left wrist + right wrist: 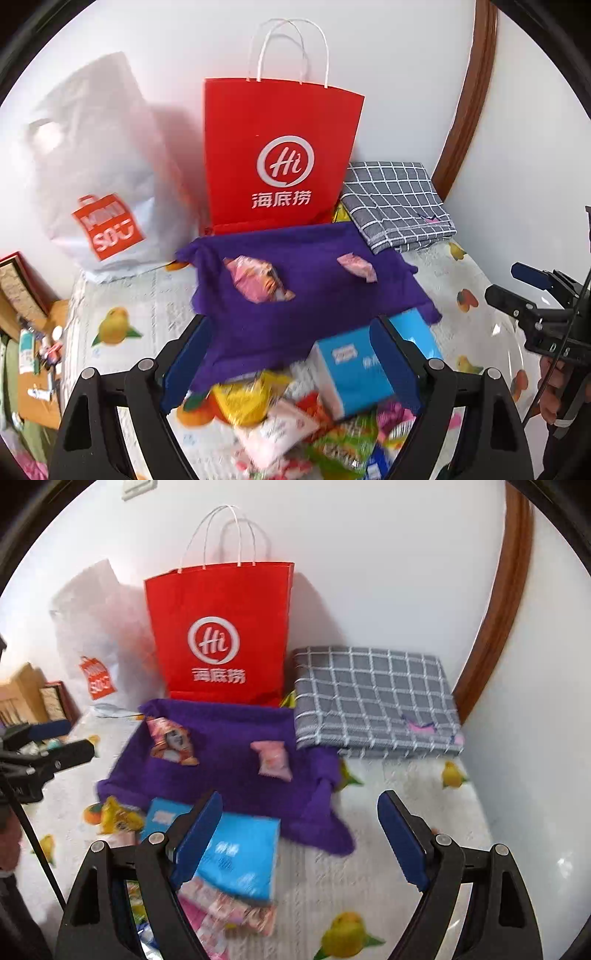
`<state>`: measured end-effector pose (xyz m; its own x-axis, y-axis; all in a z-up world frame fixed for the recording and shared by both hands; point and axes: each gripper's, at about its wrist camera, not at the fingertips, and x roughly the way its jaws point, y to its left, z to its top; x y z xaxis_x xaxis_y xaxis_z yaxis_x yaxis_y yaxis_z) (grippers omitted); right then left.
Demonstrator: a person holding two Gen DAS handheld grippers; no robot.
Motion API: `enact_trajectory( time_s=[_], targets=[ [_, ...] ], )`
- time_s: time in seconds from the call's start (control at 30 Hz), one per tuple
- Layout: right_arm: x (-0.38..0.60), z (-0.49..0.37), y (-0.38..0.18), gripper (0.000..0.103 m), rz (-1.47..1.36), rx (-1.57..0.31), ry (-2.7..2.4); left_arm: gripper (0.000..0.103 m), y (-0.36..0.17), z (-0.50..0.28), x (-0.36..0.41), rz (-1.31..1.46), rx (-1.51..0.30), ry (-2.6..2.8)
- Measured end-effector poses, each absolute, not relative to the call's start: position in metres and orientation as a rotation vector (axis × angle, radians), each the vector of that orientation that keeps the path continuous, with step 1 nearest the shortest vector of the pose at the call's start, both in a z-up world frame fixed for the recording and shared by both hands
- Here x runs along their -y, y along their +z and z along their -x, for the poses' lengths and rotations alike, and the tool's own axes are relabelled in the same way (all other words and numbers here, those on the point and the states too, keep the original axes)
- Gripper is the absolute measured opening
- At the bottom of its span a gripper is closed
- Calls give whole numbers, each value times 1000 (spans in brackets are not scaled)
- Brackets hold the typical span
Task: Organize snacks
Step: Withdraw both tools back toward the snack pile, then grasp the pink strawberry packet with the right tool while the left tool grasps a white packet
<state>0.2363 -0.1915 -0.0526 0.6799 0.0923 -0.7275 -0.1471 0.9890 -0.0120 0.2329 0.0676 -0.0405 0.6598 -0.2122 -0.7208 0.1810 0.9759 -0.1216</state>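
A purple knitted cloth tray [314, 295] with low soft walls lies on a bed covered by a white fruit-print quilt [406, 812]. It holds two snacks: a pink-and-orange printed snack packet [258, 280] at its left, long axis running from far left to near right, and a small pale pink wrapped sweet [356, 267] at its right, tilted the same way. The two lie well apart.

Behind the tray, against the white wall, stands a red paper carrier bag with white twisted handles [277, 155], upright, its contents hidden. Left of it slumps a white plastic shopping bag with an orange logo [99, 192]. To the right lies a folded grey checked cloth [373, 701], touching the tray's far right corner.

At the tray's near edge sits a loose heap of snacks: a light blue tissue-style box [351, 376], a yellow crinkly packet [243, 402] and blurred pink and green wrappers.

The left claw [291, 365] is spread wide over this heap, holding nothing. The right claw [299, 834] is also wide open and empty, its left finger over the blue box. The quilt right of the tray is open room.
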Motion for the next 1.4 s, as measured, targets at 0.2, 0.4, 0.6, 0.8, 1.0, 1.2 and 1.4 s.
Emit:
enact_trajectory(
  time_s=[0.2,0.4,0.6,0.8,1.0,1.2,1.4],
  targets=[
    [196,-206,-66,86,-1,-817,187,86,-48,-197,-79,50,-831,-160],
    [188,-182,-100,73,-57,-872,291,86,-66,-172,-87,55,-869,-109],
    [162,-164,-124,72,-26,-896,413,86,-81,-151,-97,91,-903,-93],
    [129,-167,-150,74,69,-948,452,86,-94,-132,-110,124,-926,-75],
    [123,-159,-174,74,137,-986,424,86,-101,-122,-118,165,-924,-72],
    [143,-128,-176,36,138,-987,459,86,-109,-115,-121,171,-927,-75],
    [161,-102,-168,40,110,-947,494,86,-121,-115,-123,188,-943,-76]
  ],
)
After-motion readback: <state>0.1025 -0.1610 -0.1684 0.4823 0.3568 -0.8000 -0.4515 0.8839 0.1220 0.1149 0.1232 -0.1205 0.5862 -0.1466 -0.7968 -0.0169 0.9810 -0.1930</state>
